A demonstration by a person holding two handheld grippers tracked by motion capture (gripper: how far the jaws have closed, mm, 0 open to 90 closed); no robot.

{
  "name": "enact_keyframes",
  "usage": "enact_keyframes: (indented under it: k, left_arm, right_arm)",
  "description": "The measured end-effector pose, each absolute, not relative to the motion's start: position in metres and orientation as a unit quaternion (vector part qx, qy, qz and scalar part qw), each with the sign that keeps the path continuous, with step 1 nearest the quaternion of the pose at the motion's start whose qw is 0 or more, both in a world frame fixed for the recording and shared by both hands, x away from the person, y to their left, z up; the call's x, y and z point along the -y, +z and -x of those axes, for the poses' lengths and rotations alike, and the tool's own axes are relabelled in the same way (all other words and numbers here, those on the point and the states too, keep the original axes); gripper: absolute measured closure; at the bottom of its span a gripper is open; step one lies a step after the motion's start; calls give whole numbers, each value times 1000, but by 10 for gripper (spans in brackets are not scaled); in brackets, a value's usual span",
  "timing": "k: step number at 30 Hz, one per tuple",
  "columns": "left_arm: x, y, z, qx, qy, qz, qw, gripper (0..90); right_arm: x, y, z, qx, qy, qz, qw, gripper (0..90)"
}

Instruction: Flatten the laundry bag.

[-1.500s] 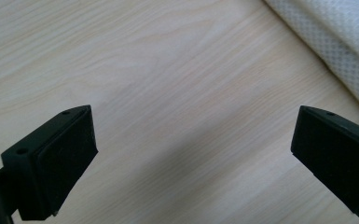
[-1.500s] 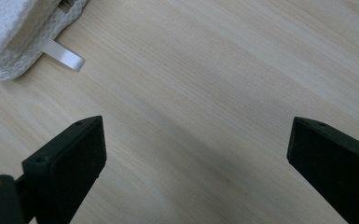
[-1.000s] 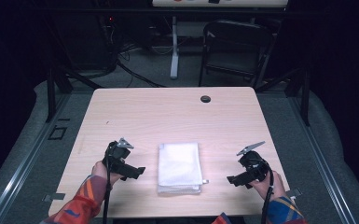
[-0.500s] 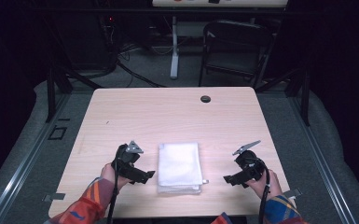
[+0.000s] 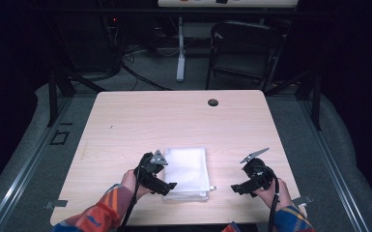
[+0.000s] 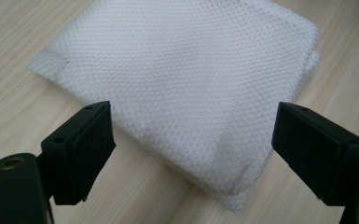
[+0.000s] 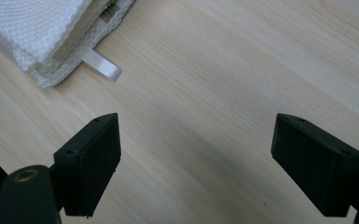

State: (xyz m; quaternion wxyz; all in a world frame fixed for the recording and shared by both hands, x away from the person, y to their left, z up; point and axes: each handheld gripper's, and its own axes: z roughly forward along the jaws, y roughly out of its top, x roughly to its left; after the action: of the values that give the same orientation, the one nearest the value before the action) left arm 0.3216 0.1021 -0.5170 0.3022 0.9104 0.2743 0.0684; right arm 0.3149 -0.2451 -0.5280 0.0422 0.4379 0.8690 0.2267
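Note:
A folded white mesh cloth (image 5: 188, 169) lies flat near the front middle of the wooden table (image 5: 174, 121). My left gripper (image 5: 168, 186) is at the cloth's left front corner. In the left gripper view the cloth (image 6: 186, 70) reaches in between the open jaws of that gripper (image 6: 191, 154), which have just been closing a little; the pads are not touching it. My right gripper (image 5: 236, 188) stands to the right of the cloth, apart from it. Its jaws (image 7: 196, 158) have narrowed slightly and stay open over bare wood. A white ribbon tag (image 7: 101, 63) sticks out of the cloth's corner (image 7: 32, 28).
A dark round grommet (image 5: 213, 102) sits near the table's far edge. A black chair (image 5: 244, 48) and a white stand leg (image 5: 180, 48) are on the floor beyond the table. Cables (image 5: 135, 72) run across the floor there.
My left gripper has moved right, from off the cloth's left side to its left front corner. The right gripper has stayed where it was. The cloth has not moved.

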Motion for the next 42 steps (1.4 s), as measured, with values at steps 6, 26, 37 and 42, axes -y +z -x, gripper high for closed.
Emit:
enact_keyframes:
  k: [6, 26, 37, 42]
  left_arm:
    - [-89, -522, -317, -238, 50, -922, 302, 179]
    - [-62, -552, -310, -188, 68, -953, 227, 530]
    - [-68, -551, -321, -208, 40, -947, 243, 733]
    - [-68, -550, -324, -215, 37, -945, 244, 802]
  right_arm:
    - [244, -531, -313, -861, 238, -447, 37, 152]
    - [242, -533, -314, -868, 229, -440, 15, 156]
    - [239, -534, -313, -877, 218, -428, 10, 160]
    - [235, -534, -313, -876, 224, -427, 10, 161]
